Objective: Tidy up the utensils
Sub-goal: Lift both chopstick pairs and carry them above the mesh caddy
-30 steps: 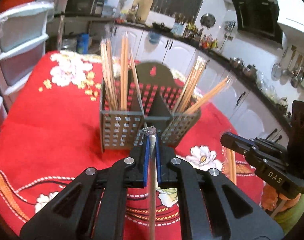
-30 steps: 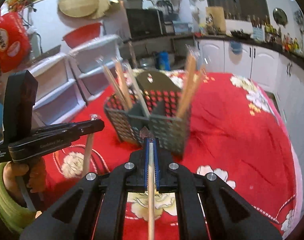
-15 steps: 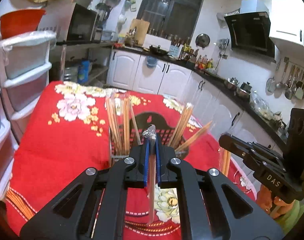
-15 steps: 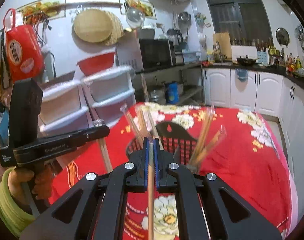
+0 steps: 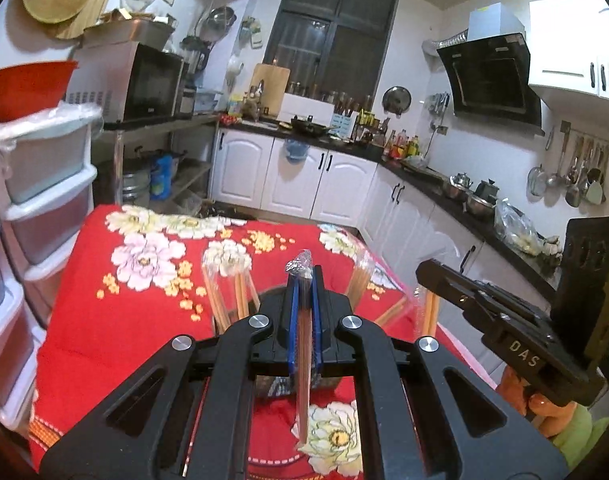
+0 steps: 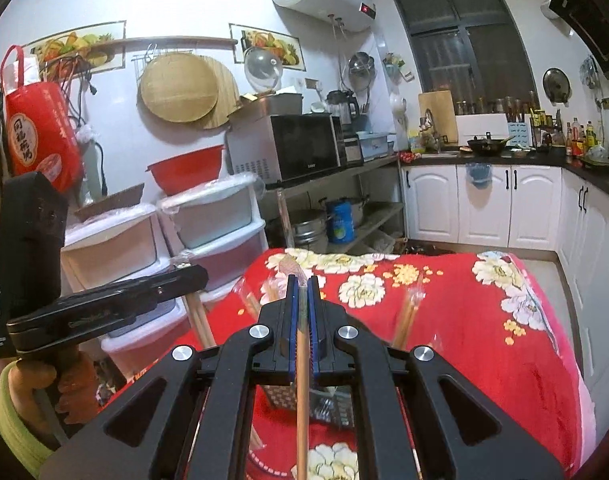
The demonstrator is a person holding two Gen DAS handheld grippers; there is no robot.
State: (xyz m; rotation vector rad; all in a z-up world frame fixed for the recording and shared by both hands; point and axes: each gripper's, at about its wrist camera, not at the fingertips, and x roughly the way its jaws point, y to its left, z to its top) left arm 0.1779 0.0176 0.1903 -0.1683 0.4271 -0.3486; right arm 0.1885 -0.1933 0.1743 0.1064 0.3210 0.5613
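1. Kitchen setting: white cabinets and a dark window behind; the bench (image 5: 84, 320) wears a red cloth with pale flowers.
2. Task's thing, left: wrapped chopsticks (image 5: 303, 356), slim tan sticks in a clear sleeve, crinkled tip showing above the blue pads. Location: clamped upright in the closed left claw (image 5: 303, 320), raised over the bench.
3. Task's thing, right: a second pair of chopsticks (image 6: 302, 392), plain wood colour, hanging down through the closed right claw (image 6: 302, 320), also held above the bench.
4. Handling, by judgement: light, stiff, thin; the plastic sleeve looks slippery, so a pinch near the upper third, as now, should stop the long lower end from swinging. Hard side loads could snap or twist them.
5. Holder (image 6: 324, 404): grey perforated caddy on the bench, mostly hidden below both claws; further wrapped chopstick bundles (image 5: 228, 292) stand tilted in its compartments. Which compartment each sits in cannot be told.
6. Surroundings: stacked plastic drawers (image 6: 220, 232) beside the bench; microwave (image 6: 300, 148) on a shelf; a person's hand in a green sleeve grips each handle.
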